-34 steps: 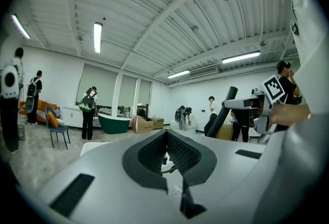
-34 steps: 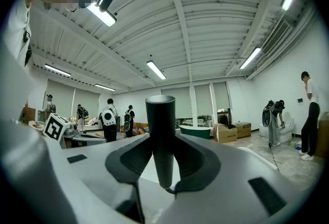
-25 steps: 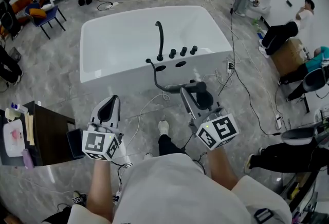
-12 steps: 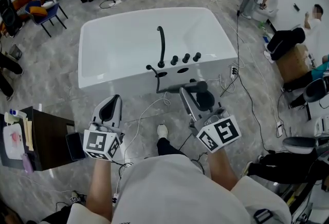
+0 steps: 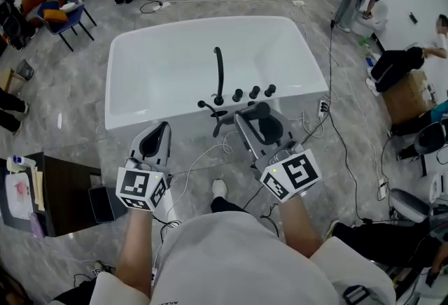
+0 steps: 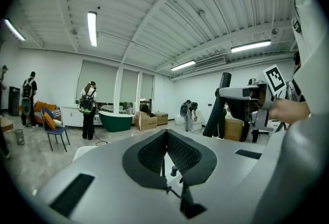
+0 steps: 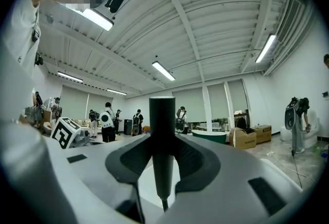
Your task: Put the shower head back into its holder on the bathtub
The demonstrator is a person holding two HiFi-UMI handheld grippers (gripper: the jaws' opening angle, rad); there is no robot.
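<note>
Two grippers up: right gripper [image 5: 245, 122] fingers clamp the shower head [image 5: 269, 130] just short of the tub [image 5: 126, 117]; left gripper [image 5: 158, 134] fingers pinched together, empty. Next I line it over the holder beside the knobs [image 5: 253, 92].

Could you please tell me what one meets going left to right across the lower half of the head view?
Dark brown side table → left gripper → the person's white shoe → right gripper, shut on the black shower head.

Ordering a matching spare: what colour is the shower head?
The shower head is black; right gripper view shows it best.
</note>
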